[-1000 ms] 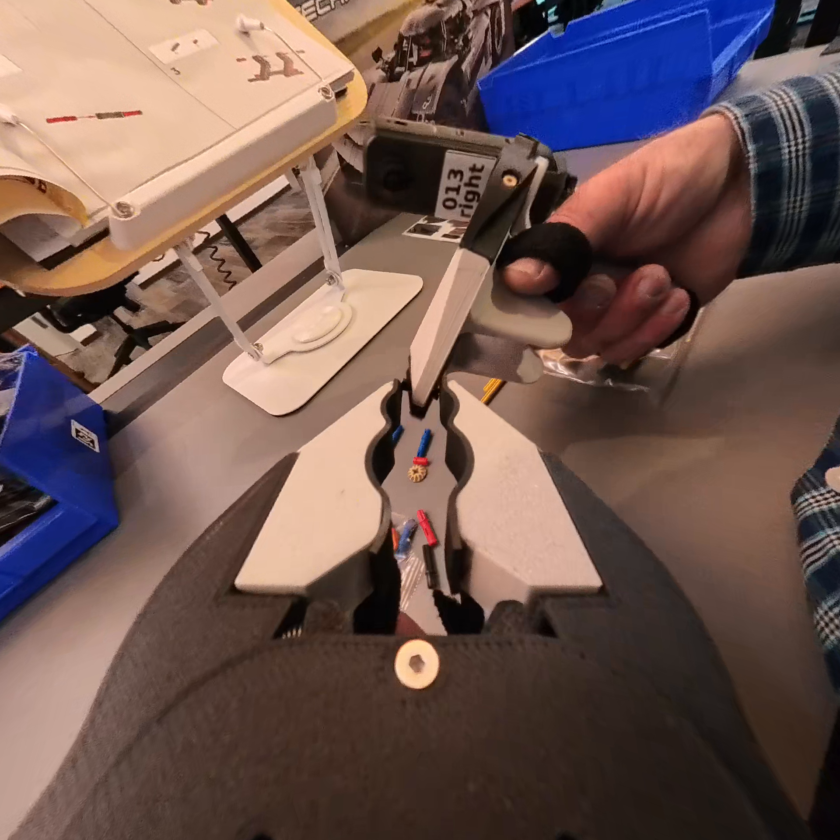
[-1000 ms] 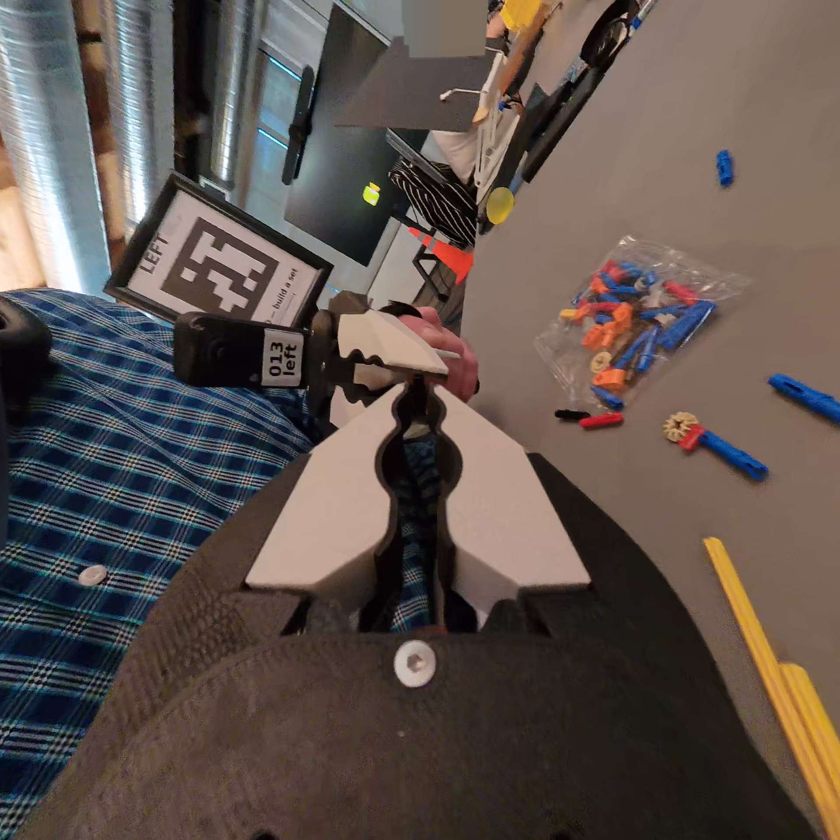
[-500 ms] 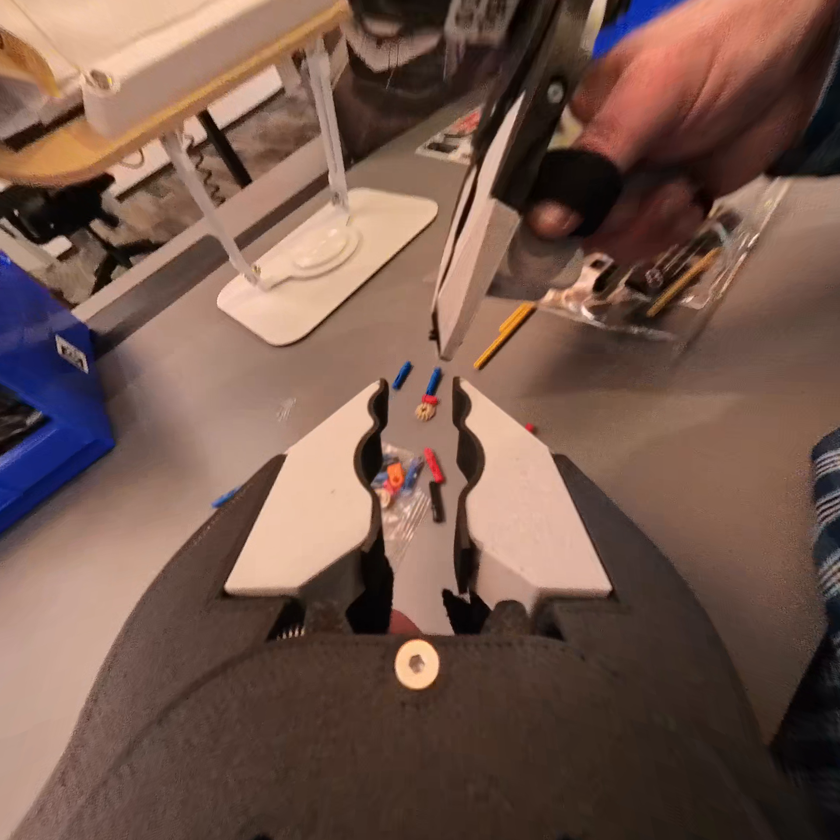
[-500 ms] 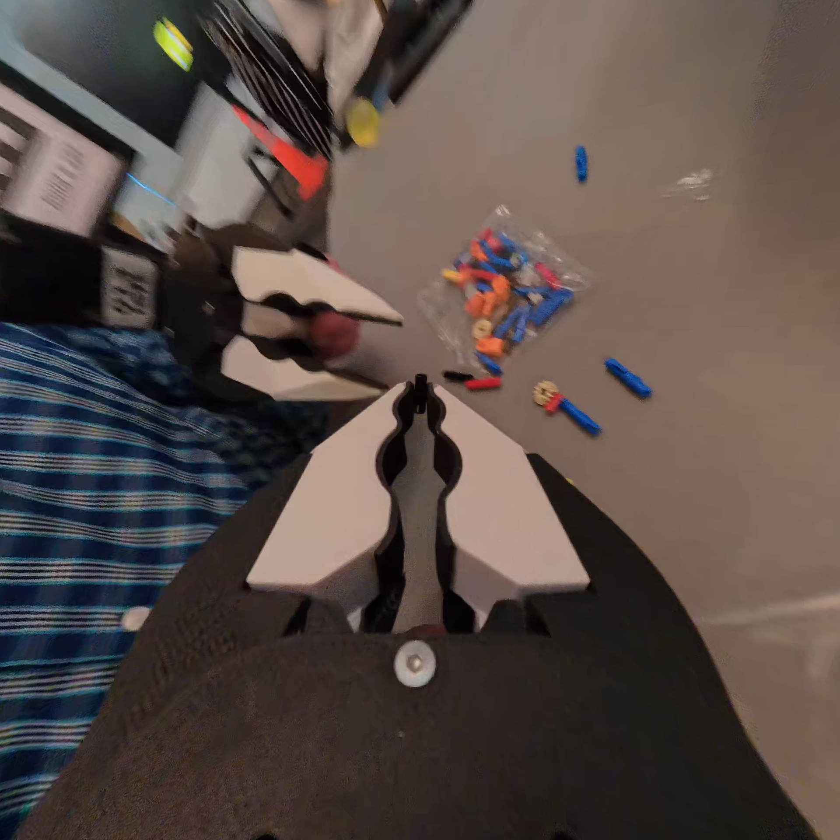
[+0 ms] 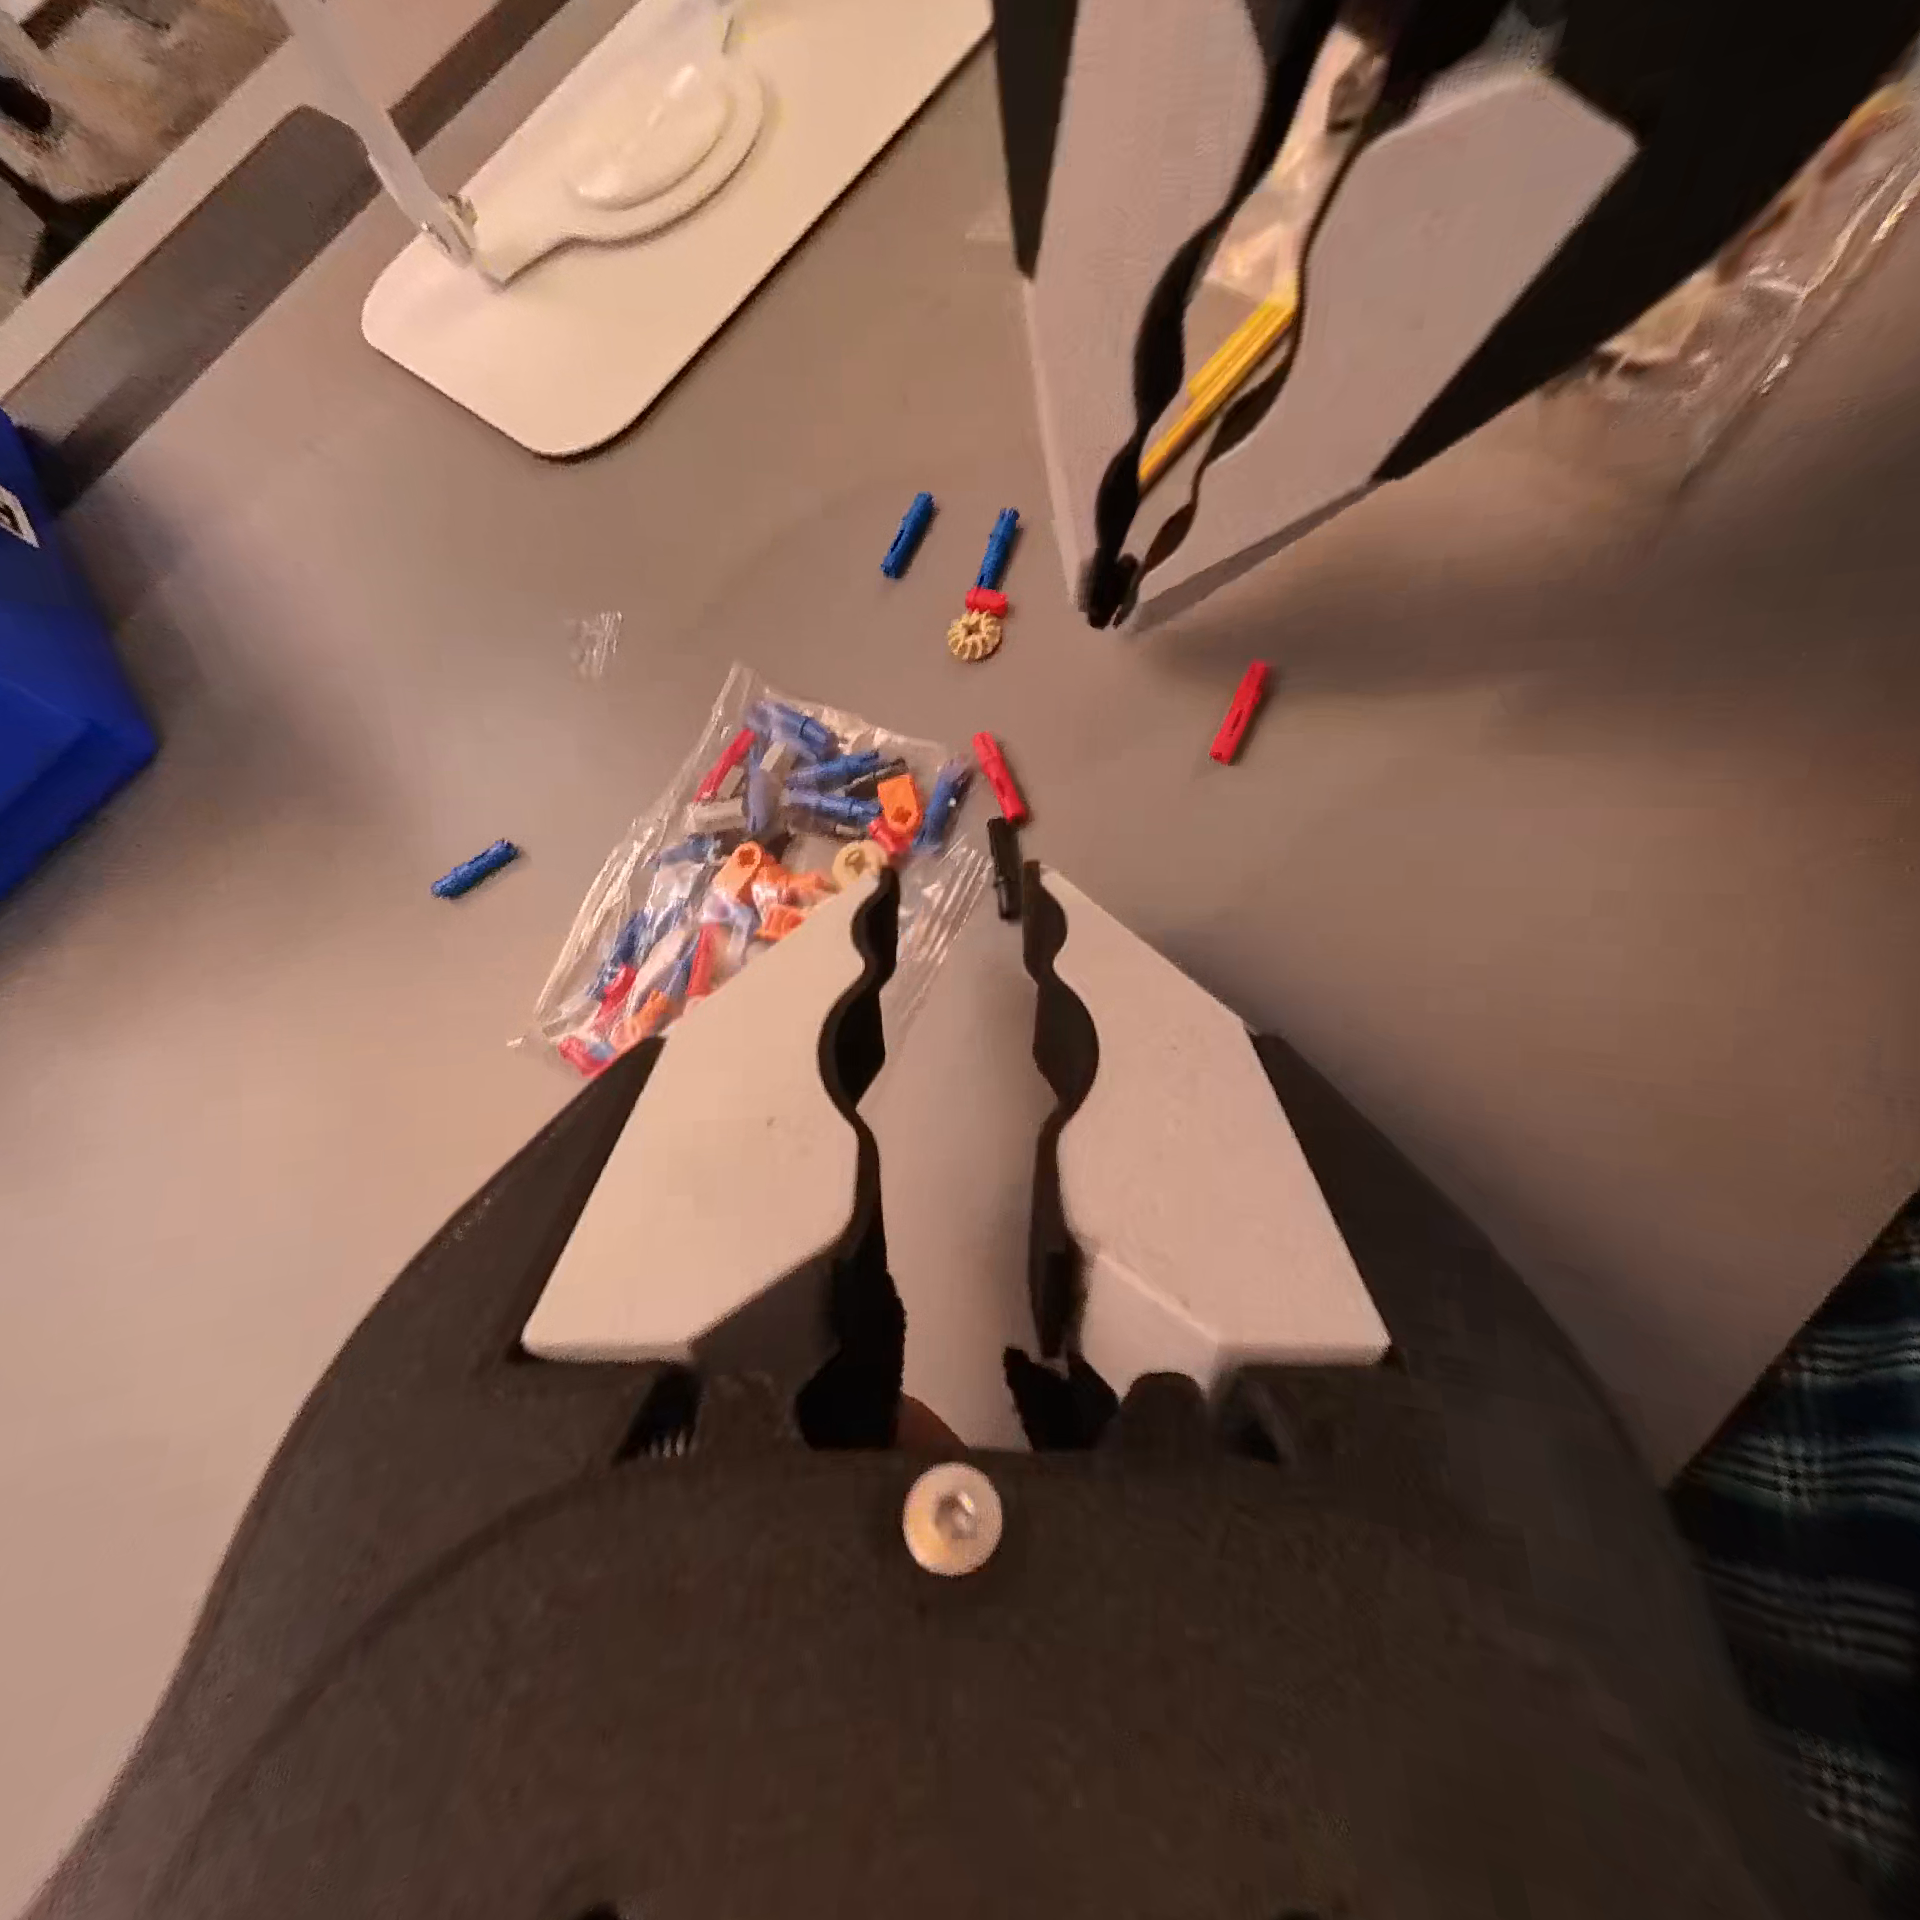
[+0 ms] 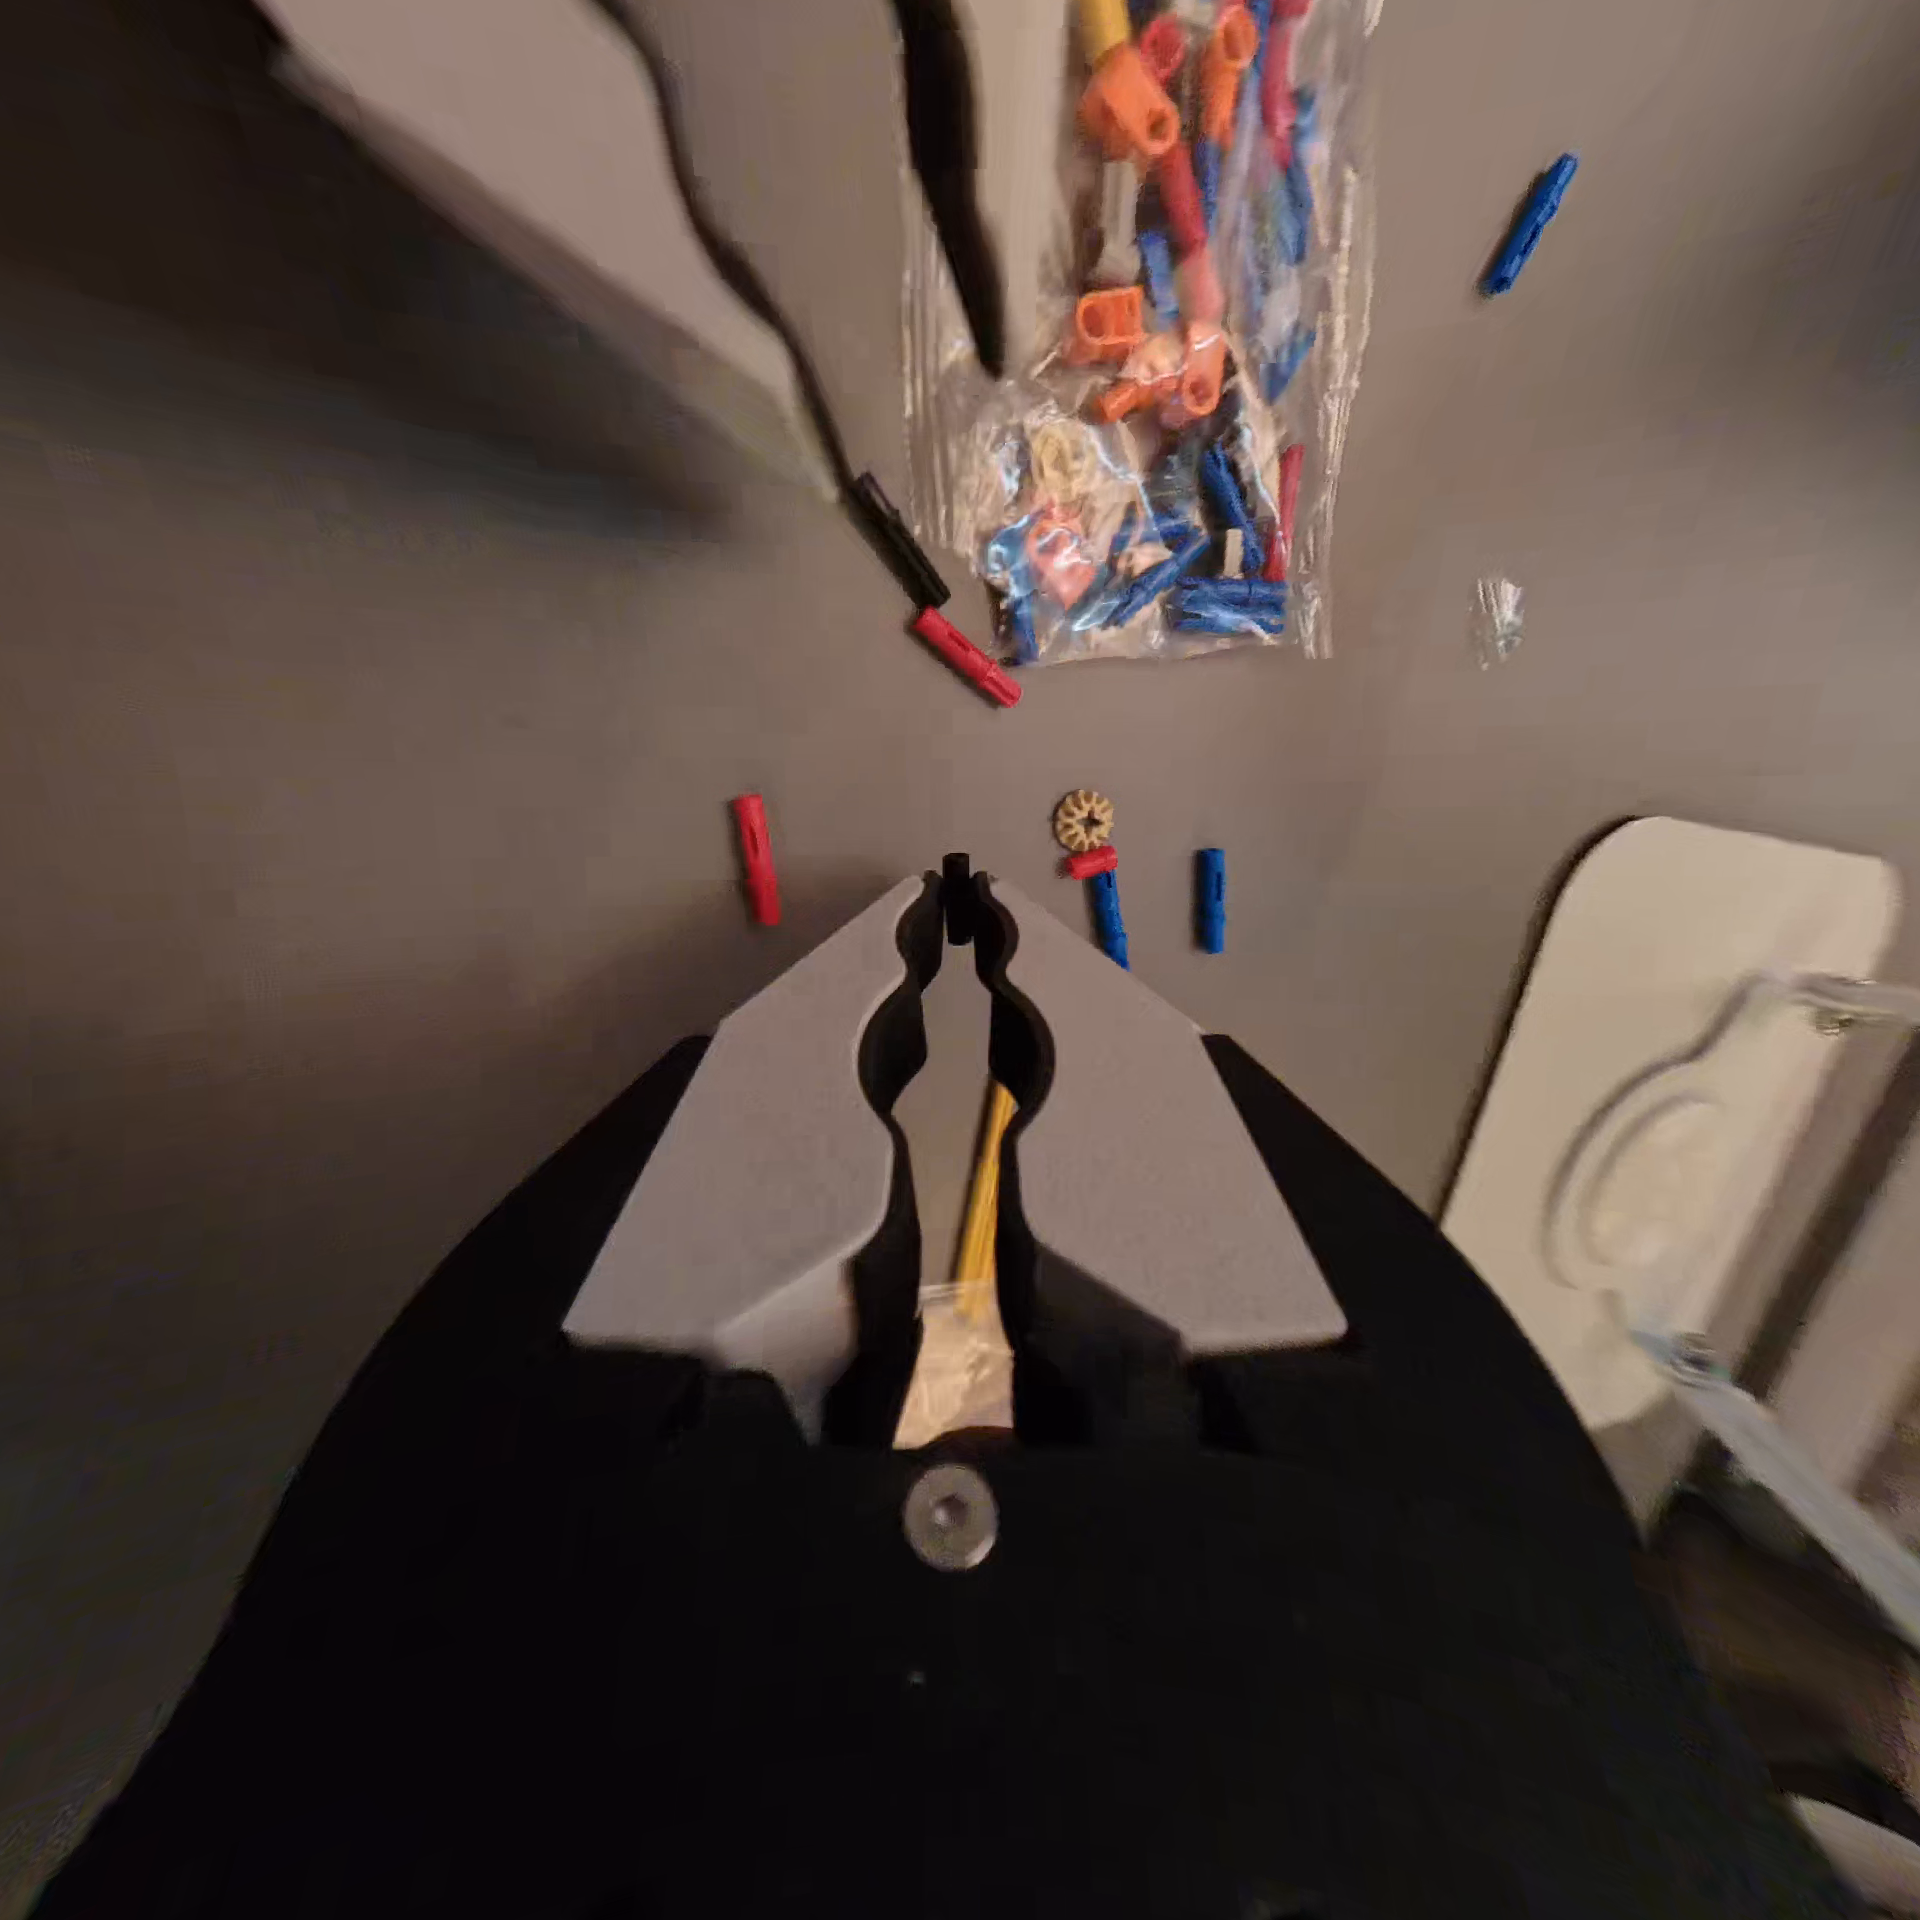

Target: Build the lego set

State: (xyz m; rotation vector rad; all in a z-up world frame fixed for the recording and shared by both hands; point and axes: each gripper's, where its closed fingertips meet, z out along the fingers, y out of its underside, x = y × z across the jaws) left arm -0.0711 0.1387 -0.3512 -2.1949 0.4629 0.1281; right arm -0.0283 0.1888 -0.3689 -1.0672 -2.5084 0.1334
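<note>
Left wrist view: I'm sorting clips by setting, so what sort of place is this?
Probably an indoor workbench for small-parts assembly: a grey tabletop strewn with loose pins, a clear bag of parts, a white stand base, and a blue bin at the edge.

3 blue pins [image 5: 908,535], 2 red pins [image 5: 1240,712], 2 black pins [image 5: 1004,865], 1 gear [image 5: 974,634], 1 bag [image 5: 769,862]

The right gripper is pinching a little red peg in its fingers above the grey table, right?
Not quite: the little peg pinched in the right gripper fingers is black, not red. The right wrist view shows it, above the grey table.
</note>
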